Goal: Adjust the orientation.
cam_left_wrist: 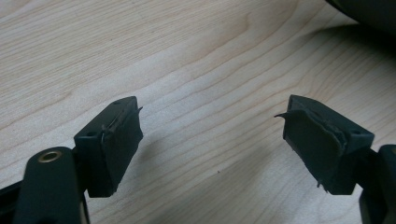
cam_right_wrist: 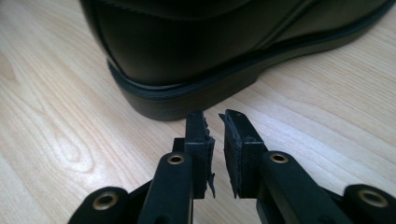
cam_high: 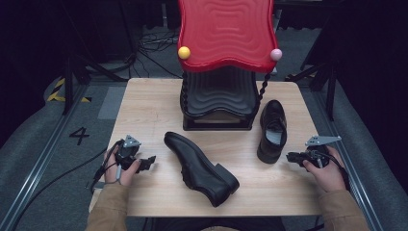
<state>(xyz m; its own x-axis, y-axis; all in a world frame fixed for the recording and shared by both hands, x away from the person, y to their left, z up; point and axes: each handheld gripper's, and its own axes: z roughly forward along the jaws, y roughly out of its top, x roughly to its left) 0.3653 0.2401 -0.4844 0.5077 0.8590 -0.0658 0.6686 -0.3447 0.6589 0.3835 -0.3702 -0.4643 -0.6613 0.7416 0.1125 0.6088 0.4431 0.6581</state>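
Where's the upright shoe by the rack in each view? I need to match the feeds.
High view: upright shoe right of centre, beside the red-topped rack, just ahead of the right gripper.
Right gripper view: its heel across the top, just beyond the fingers.
Left gripper view: bare table; the dark edge at top right is probably the other shoe.
Shared landmark: the light wooden table.

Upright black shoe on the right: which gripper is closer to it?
Right. The right gripper sits just beside the upright shoe, at its heel; the left gripper is far off, beyond the toppled shoe.
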